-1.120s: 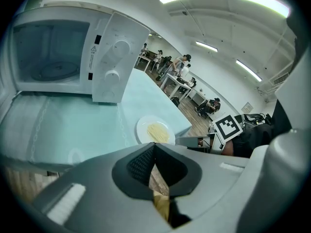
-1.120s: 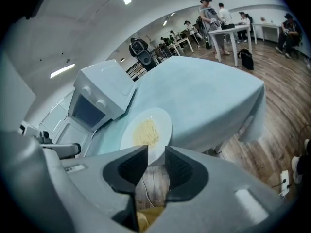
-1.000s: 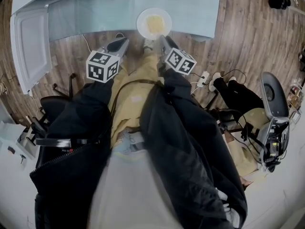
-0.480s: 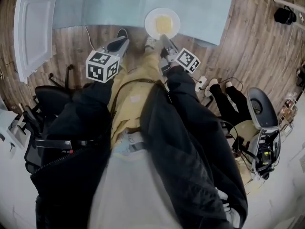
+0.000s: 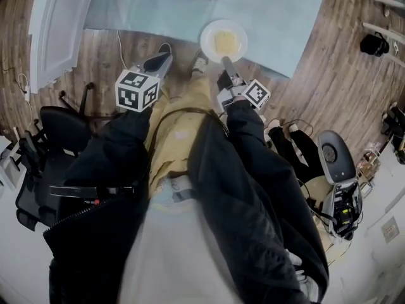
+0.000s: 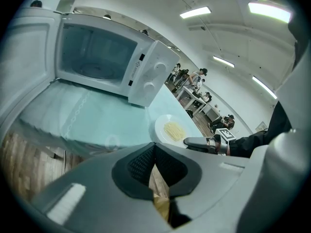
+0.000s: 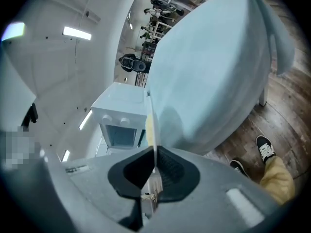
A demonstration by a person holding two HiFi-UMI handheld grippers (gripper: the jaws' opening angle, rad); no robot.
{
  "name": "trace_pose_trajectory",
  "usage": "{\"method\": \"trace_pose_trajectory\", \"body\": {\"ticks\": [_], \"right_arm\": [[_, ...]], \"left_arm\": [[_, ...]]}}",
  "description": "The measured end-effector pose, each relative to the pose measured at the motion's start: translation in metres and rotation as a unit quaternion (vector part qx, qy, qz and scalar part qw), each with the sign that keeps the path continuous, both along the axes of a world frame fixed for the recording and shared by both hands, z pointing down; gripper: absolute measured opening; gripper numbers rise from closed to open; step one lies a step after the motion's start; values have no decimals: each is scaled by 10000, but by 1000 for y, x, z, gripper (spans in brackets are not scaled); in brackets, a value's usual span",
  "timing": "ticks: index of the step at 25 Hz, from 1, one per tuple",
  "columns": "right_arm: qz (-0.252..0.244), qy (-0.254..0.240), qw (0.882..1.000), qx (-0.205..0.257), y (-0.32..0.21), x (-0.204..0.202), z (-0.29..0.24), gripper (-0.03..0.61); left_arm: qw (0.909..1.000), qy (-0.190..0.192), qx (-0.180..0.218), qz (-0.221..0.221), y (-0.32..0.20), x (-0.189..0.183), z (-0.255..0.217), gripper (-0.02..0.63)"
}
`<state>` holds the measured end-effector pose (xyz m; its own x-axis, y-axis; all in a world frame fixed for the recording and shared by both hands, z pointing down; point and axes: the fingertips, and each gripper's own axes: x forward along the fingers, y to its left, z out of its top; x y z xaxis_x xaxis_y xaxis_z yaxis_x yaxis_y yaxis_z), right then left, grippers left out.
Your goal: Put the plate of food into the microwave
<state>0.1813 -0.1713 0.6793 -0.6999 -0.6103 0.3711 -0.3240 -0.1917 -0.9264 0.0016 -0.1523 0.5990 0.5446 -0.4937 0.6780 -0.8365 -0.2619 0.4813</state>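
Jaws of the right gripper (image 7: 154,171) are closing on the near rim of the plate of food (image 5: 223,41), which lies at 12 o'clock in the head view, by the front edge of the tabletop (image 5: 278,18). At 11 o'clock stands the microwave (image 6: 104,57), its door open. The left gripper (image 6: 154,165) has its jaws together, empty.

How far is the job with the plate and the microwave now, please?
Done: the door of the microwave stands open. In hand: the right claw is closing its jaws on the rim of the plate, which sits on the table. Left: lift the plate and set it inside the microwave. The left claw is shut, empty.
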Motion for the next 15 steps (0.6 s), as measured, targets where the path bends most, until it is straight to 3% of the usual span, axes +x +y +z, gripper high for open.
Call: {"method": "trace_pose_trajectory", "body": {"ticks": [4, 15], "right_arm": [[-408, -135, 9987, 269, -14, -35, -20, 8], [-1343, -405, 9895, 340, -39, -156, -49, 8]], "left_arm": [[9996, 53, 66, -259, -6, -19, -7, -3], [9962, 102, 214, -833, -23, -83, -20, -5]]}}
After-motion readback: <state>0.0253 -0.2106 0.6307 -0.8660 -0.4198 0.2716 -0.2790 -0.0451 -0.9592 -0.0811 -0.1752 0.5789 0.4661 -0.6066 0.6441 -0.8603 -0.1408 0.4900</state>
